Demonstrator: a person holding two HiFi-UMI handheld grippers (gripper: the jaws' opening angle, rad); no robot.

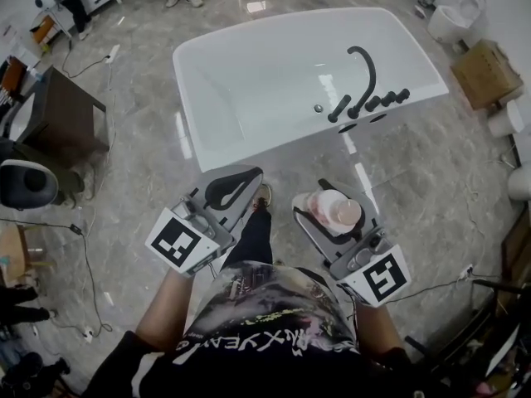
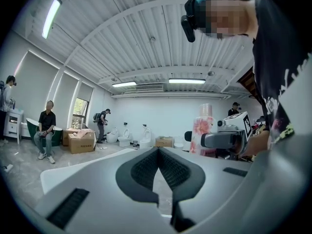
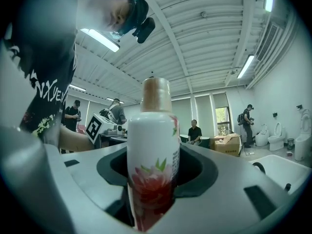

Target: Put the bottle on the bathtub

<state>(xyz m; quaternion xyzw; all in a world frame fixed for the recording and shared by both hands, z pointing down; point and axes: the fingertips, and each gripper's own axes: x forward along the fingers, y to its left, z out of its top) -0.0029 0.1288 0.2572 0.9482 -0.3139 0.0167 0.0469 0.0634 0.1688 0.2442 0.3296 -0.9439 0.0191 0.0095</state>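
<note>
Holding the bottle [image 1: 338, 211] in your R gripper [image 1: 325, 204]: its jaws pinch the white body from both sides. The R gripper view shows the bottle [image 3: 153, 155] standing up from between the dark pads of that gripper [image 3: 155, 177], red-pink flower print low on the front, tan cap on top.

Your L gripper [image 1: 241, 182] carries nothing. In the L gripper view its jaws [image 2: 158, 150] are pressed together at the tips, w/ only a narrow wedge of floor showing behind them.

Both grippers sit side by side in front of your torso, L and R apart, each pointing toward the tub [image 1: 189, 71]. From the L gripper view you can see the bottle [image 2: 204, 130] off to the R, clamped in the other gripper [image 2: 222, 139].

The bottle is over the grey floor [image 1: 141, 164], near the tub's closest rim but short of it, not over the tub itself.

The tub is white and lies at an angle ahead of you. A black curved tap [image 1: 366, 75] and a row of black knobs [image 1: 388, 99] sit on its R end, the end nearer the bottle. The R gripper view catches that corner of the tub [image 3: 279, 172] low on the R.

Farther R, a cardboard box [image 1: 484, 73] sits on the floor, well apart from the tub.
</note>
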